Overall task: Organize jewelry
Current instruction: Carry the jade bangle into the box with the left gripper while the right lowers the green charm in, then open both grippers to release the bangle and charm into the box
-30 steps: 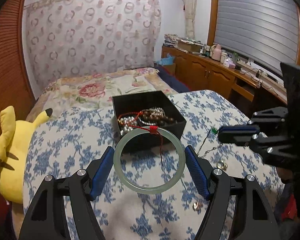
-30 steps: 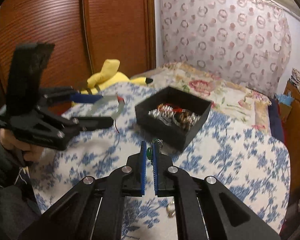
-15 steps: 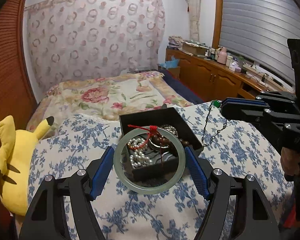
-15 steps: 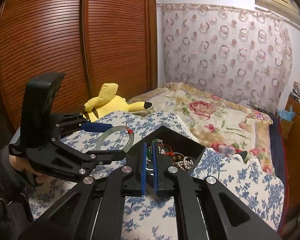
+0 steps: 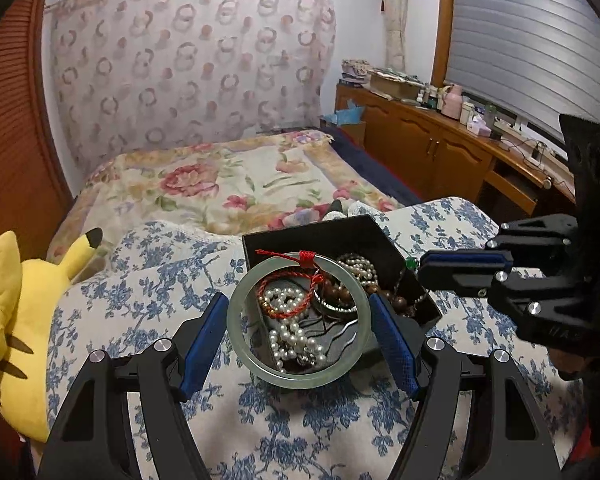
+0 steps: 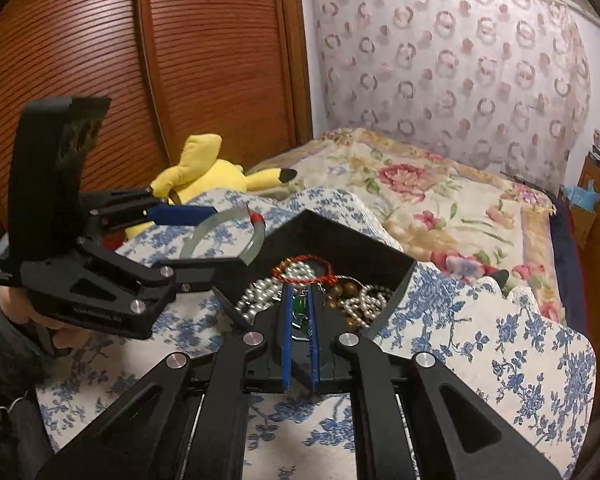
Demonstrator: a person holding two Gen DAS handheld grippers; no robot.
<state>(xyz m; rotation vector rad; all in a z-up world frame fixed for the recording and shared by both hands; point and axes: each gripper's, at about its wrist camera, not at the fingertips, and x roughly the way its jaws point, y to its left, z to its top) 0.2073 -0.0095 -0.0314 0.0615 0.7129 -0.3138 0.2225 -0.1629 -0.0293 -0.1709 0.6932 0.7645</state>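
My left gripper [image 5: 299, 324] is shut on a pale green jade bangle [image 5: 240, 324] with a red cord, held just above the near side of a black jewelry box [image 5: 324, 232] that holds pearls, brown beads and a red cord bracelet. My right gripper [image 6: 300, 312] has its blue pads slightly parted around a green pendant [image 6: 299, 306] on a chain, over the box [image 6: 340, 240]. In the left wrist view the right gripper [image 5: 422, 266] is at the box's right edge. In the right wrist view the left gripper [image 6: 224, 240] and bangle [image 6: 256, 240] are at the box's left corner.
The box sits on a blue-flowered white cloth [image 5: 148, 288] on a bed. A yellow plush toy [image 5: 16, 320] lies at the left. A floral blanket [image 5: 236, 184] lies beyond. A wooden dresser with clutter [image 5: 440, 140] stands at the right, a wooden wardrobe [image 6: 140, 60] at the left.
Both grippers have moved in over the box. The bangle now hangs above the box's near side, and the pendant chain has come down into the box as the right pads parted slightly.
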